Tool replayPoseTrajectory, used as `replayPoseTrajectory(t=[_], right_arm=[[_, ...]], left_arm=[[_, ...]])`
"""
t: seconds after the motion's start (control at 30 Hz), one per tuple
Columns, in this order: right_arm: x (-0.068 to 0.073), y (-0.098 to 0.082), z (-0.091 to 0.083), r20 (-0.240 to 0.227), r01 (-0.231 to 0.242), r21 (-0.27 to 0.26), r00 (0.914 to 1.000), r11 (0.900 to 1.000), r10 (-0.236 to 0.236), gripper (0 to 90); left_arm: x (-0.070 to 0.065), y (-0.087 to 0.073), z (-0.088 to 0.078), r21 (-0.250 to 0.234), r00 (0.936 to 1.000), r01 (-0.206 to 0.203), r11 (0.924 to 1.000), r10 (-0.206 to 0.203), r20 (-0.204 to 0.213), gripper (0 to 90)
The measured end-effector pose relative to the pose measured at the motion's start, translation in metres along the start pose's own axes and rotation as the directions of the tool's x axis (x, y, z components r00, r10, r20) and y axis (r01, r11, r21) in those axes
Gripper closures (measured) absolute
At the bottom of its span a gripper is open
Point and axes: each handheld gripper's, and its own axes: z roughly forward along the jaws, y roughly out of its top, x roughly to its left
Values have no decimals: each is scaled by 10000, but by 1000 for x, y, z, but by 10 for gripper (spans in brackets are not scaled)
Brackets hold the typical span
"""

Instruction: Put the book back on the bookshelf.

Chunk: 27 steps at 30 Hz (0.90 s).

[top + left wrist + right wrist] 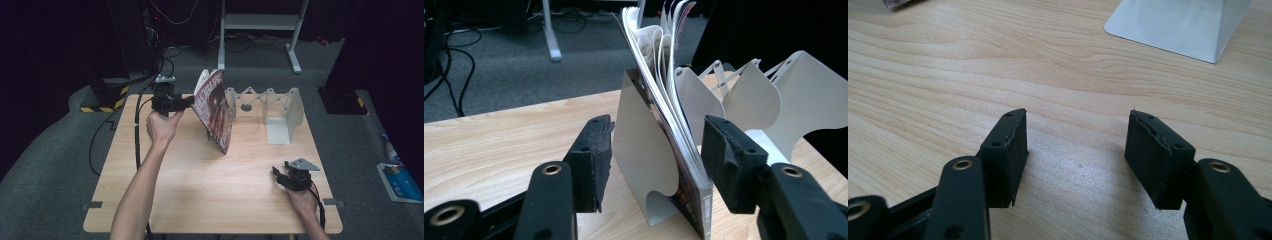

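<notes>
Right gripper [281, 176]: near table edge, about 4 o'clock; jaws apart over bare wood, nothing between them.

Left gripper [189, 101]: about 11 o'clock, far side; jaws apart, straddling the magazine and first rack panel, pads not pressing either, as the left gripper view shows.

Magazine [216, 110]: standing on edge, leaning, pages fanned at top, at the left end of the white folding rack [280, 107]; long axis runs near-to-far. Judged: left hand far nearer.
</notes>
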Motion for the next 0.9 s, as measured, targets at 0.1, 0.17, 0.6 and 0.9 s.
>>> replayPoseTrajectory(t=[0.1,0.17,0.6,0.9], right_arm=[[0,0,0,-2,-2,3,10000,10000,2,422],[0,0,0,-3,-2,1,10000,10000,2,421],[0,0,0,-2,9,-5,10000,10000,-9,421],[0,0,0,-3,-14,4,10000,10000,14,421]], left_arm=[[3,-1,-5,-87,9999,32,10000,-31,104,462],[4,-1,-6,-98,9999,22,9999,-21,105,462],[9,-6,-22,-318,9998,-29,9995,35,196,462],[15,-13,-30,-435,9998,66,9990,-57,202,462]])
